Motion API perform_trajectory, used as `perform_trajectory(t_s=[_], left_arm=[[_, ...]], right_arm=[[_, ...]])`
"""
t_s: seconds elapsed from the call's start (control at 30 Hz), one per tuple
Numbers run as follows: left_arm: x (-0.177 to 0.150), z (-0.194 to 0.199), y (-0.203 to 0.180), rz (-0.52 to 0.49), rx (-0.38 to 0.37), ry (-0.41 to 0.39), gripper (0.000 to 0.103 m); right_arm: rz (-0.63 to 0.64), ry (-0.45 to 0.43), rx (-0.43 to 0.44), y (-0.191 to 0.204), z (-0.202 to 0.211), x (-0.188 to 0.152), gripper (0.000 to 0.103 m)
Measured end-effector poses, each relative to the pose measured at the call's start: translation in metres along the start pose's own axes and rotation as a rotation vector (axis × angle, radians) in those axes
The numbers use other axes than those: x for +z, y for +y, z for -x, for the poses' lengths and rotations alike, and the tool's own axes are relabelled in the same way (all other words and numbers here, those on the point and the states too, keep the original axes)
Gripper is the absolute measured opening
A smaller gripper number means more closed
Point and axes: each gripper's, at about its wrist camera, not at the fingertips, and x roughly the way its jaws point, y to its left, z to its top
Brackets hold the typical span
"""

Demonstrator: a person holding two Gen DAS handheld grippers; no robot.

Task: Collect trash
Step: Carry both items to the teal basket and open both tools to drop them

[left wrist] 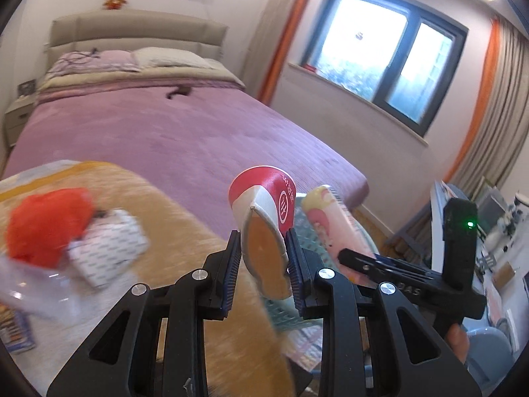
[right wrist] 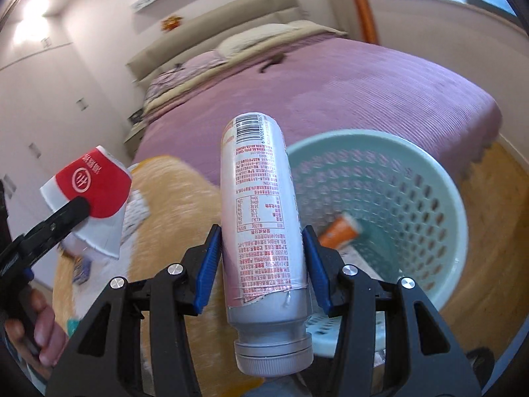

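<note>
Left hand-held gripper [left wrist: 263,258]: black skeletal linkage arms with triangular cut-outs, silver round screw heads at the pivots, ribbed dark-blue finger pads [left wrist: 295,264].
Right hand-held gripper [right wrist: 263,258]: same black frame and silver screws, brighter blue pads [right wrist: 208,264].
Bare skin of a hand [right wrist: 39,327] on a grip.

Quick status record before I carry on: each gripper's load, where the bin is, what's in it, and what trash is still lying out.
left gripper: jaws shut on flattened red and white paper cup
right gripper: jaws shut on white bottle, cap toward the camera
bin: teal perforated basket on the floor by the purple bed, right of the bottle
bin contents: orange item, blurred; some paper-like bits near it
still out: red crumpled item, white patterned packet, clear plastic on the orange-topped surface
</note>
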Motion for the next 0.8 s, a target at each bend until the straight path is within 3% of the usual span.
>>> perform_trajectory(t_s=[0.4, 0.43, 0.47, 0.8], left_arm=[[-0.005, -0.090, -0.038, -0.021, -0.056, 0.108, 0.030], [-0.007, -0.091, -0.039, -0.022, -0.050, 0.105, 0.043], [-0.009, -0.093, -0.039, -0.022, -0.031, 0.101, 0.048], [-0.015, -0.068, -0.035, -0.006, -0.031, 0.075, 0.049]], right_arm=[[-0.154, 0.059, -0.108, -0.049, -0.038, -0.004, 0.048], [-0.162, 0.059, -0.119, -0.052, -0.040, -0.003, 0.048], [-0.174, 0.065, -0.132, -0.056, -0.042, -0.003, 0.052], [-0.174, 0.021, -0.119, -0.052, -0.020, -0.008, 0.054]])
